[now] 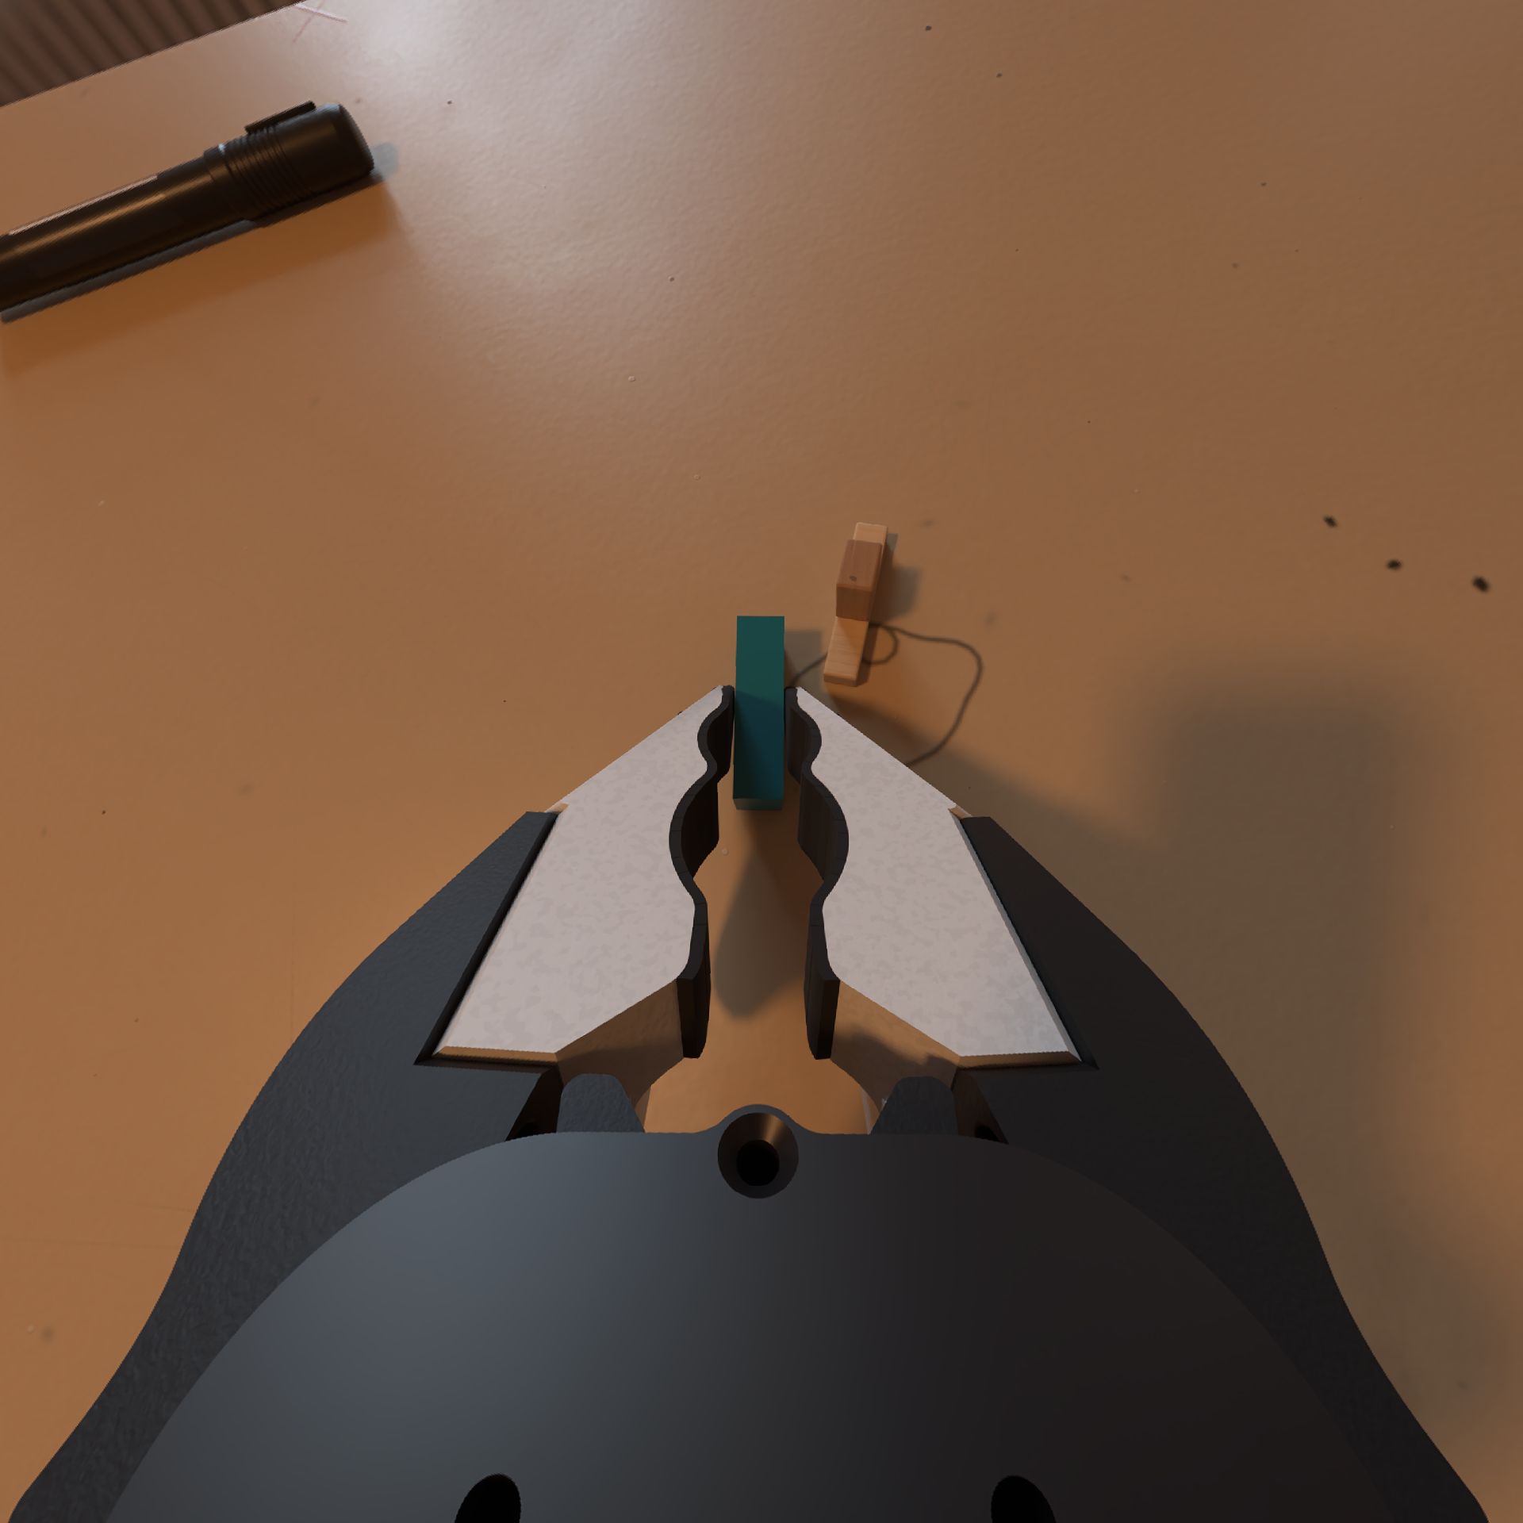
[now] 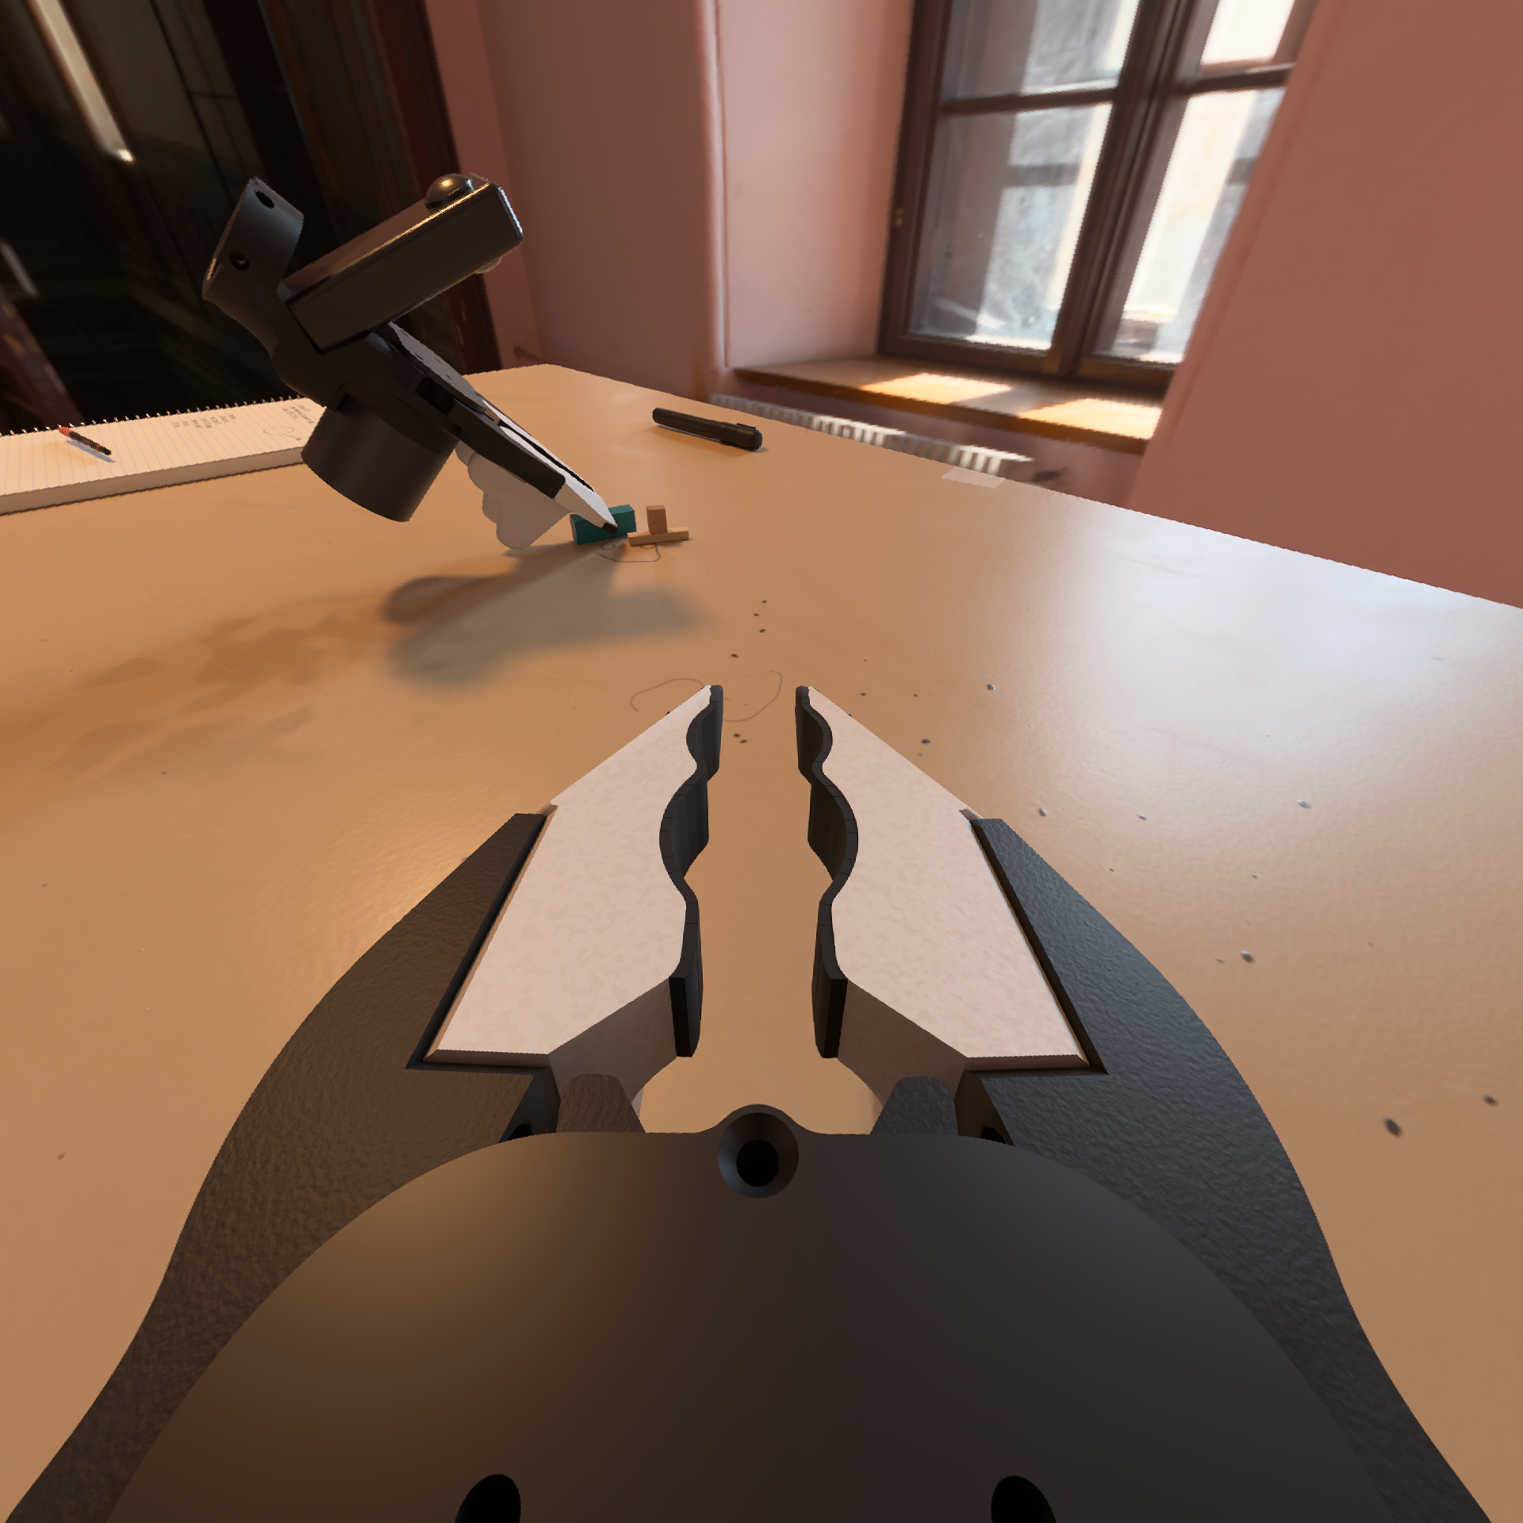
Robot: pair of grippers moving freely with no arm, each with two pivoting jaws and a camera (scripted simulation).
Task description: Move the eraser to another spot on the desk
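Note:
The eraser (image 1: 759, 659) is a teal block lying on the tan desk (image 1: 1071, 330), pointing away from me. My left gripper (image 1: 759, 700) has its fingertips closed against the block's two long sides at about mid-length. In the right wrist view the left gripper (image 2: 610, 523) slants down onto the eraser (image 2: 624, 517), which rests on the desk at the far centre-left. My right gripper (image 2: 758, 696) is open and empty, low over the desk and well short of the eraser.
A small wooden T-shaped piece (image 1: 857, 602) with a thin thread (image 1: 960, 684) lies just right of the eraser. A black marker (image 1: 181, 198) lies far left. A spiral notepad (image 2: 165, 449) with a pen (image 2: 85, 442) sits at the far left edge.

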